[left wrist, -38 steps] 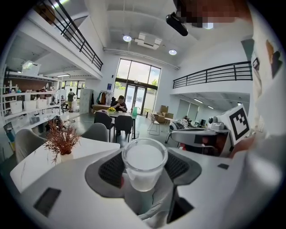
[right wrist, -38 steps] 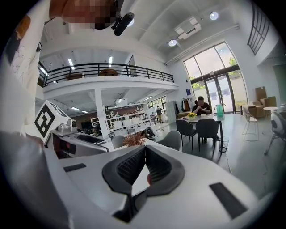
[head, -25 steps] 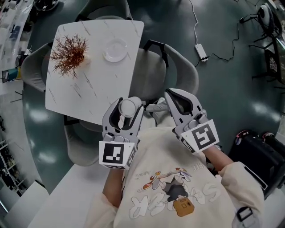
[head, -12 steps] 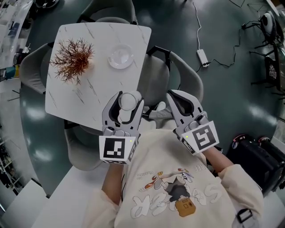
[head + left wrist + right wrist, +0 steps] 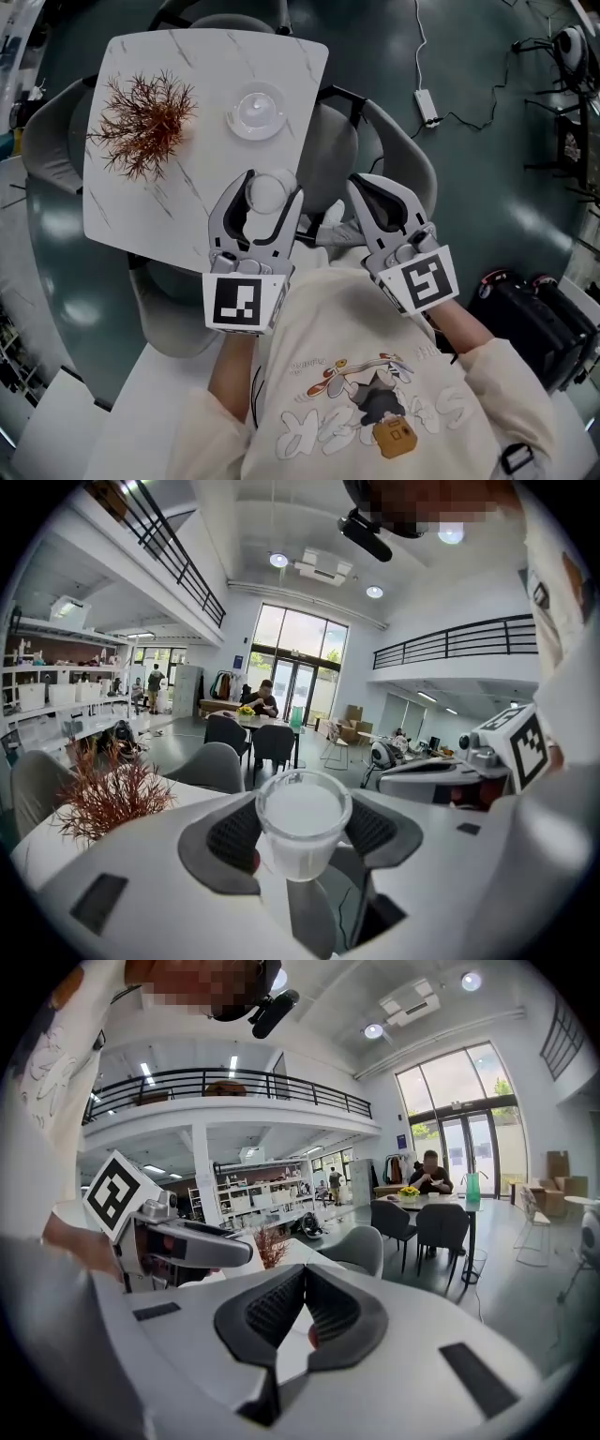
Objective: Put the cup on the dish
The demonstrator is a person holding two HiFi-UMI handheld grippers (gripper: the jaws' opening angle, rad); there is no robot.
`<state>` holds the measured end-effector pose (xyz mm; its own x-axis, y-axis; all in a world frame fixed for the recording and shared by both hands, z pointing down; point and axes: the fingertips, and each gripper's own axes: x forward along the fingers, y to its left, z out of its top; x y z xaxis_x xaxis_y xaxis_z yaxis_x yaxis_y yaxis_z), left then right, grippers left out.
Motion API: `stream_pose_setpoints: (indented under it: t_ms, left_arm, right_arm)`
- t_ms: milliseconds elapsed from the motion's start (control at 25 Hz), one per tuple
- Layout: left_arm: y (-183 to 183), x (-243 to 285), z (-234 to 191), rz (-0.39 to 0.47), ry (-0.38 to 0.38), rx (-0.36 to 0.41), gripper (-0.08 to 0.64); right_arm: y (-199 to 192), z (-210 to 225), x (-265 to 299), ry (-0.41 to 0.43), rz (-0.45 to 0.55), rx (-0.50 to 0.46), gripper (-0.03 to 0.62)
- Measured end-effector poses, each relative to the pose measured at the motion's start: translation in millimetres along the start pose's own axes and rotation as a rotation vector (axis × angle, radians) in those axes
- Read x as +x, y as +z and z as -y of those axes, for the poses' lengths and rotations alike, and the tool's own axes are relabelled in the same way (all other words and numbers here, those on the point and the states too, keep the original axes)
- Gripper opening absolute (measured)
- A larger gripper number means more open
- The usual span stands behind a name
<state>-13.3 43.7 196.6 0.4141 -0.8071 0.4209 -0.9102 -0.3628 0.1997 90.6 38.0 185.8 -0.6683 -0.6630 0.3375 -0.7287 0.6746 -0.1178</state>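
A small frosted white cup (image 5: 266,190) (image 5: 302,822) sits upright between the pads of my left gripper (image 5: 265,194) (image 5: 302,829), which is shut on it, held over the near edge of the white marble table (image 5: 131,216). A clear glass dish (image 5: 255,110) lies on the table's far right part, beyond the cup. My right gripper (image 5: 367,195) (image 5: 302,1288) hovers beside the left one, off the table, shut with its pads meeting and nothing in them.
A dried reddish plant (image 5: 141,114) (image 5: 111,794) stands on the table's left side. Grey chairs (image 5: 328,159) ring the table. A cable and power brick (image 5: 425,106) lie on the dark floor at right, with a black case (image 5: 530,319) near my right arm.
The table and dish have shifted in the head view as the view moved forward. My left gripper with the cup has crept toward the table edge. The right gripper stays beside it.
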Motion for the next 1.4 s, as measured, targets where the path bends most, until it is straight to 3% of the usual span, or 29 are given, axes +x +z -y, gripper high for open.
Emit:
stream_pose_setpoints:
  t_ms: [520, 760, 1080, 1400]
  left_arm:
    - [-17, 45, -52, 0.003, 0.047, 0.012, 0.277]
    - [-48, 63, -70, -0.099, 0.028, 0.212, 0.278]
    - [-78, 79, -87, -0.144, 0.061, 0.289, 0.278]
    - [-106, 104, -99, -0.155, 0.026, 0.254, 0.278]
  right_arm:
    - [-24, 6, 74, 0.055, -0.057, -0.015, 0.006]
    - [-41, 0, 106, 0.09, -0.103, 0.028, 0.005]
    - [-69, -8, 131, 0.136, -0.167, 0.027, 0.005]
    - [-102, -6, 153, 0.146, -0.205, 0.027, 0.005]
